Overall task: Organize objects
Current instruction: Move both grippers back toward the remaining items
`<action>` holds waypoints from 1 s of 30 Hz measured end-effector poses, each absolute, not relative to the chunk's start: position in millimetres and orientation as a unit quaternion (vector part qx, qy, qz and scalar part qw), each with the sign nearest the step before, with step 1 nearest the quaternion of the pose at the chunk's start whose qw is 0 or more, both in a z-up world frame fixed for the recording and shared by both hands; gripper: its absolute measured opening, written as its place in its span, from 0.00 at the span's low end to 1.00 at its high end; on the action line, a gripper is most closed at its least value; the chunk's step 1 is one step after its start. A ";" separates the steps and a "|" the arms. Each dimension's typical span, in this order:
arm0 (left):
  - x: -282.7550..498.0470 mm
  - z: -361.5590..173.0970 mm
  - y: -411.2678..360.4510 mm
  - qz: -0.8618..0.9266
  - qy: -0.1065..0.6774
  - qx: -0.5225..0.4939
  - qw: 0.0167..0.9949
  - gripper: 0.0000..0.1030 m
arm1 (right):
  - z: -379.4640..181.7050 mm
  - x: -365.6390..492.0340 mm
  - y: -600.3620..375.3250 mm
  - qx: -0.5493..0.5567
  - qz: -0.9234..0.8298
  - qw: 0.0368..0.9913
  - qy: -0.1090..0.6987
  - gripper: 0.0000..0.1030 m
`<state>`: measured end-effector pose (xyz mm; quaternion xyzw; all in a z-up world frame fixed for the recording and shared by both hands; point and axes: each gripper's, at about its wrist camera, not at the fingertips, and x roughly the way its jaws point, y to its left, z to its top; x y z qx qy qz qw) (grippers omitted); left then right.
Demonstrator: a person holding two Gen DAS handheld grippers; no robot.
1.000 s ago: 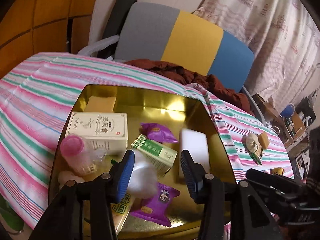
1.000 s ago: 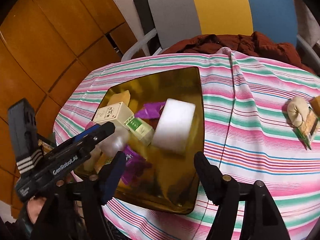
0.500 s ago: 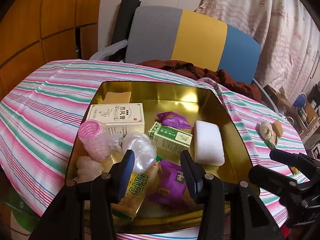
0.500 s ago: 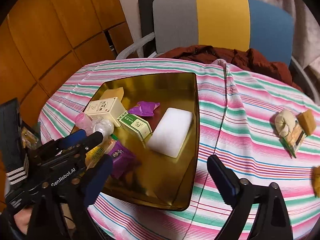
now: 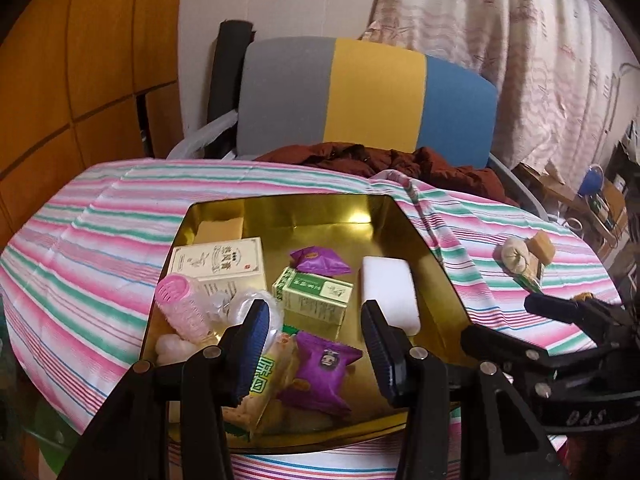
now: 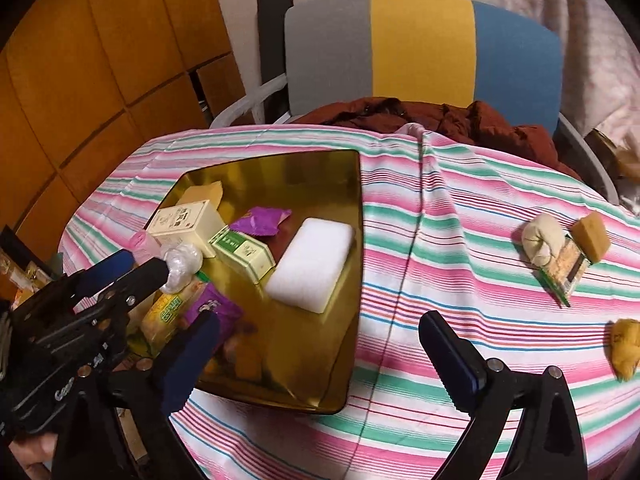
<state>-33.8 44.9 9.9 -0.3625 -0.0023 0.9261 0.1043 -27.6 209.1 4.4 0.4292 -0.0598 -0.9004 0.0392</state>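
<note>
**A lived-in room at home**

A round table under a pink-and-green striped tablecloth [image 6: 480, 208] fills the middle. At twelve o'clock stands a chair [image 5: 368, 96] with a grey, yellow and blue back, a brown jacket [image 6: 460, 120] dumped on its seat. Patterned curtains [image 5: 520, 40] hang at one to two o'clock, wooden panelling [image 6: 88, 80] at ten, household clutter [image 5: 600, 196] at three.
</note>
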 end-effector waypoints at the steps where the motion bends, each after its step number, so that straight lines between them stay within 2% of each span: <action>1: -32.7 10.8 47.0 0.926 0.000 -0.361 0.108 0.47 | 4.7 -27.3 212.0 0.429 -0.901 0.035 -0.062 0.97; 16: -21.2 9.5 80.5 0.916 0.018 -0.367 0.161 0.47 | -3.8 -17.2 281.9 0.446 -0.887 -0.050 -0.108 0.98; 30: -14.9 14.6 133.2 0.899 0.056 -0.372 0.223 0.47 | 5.1 1.6 429.7 0.432 -0.862 -0.193 -0.183 0.99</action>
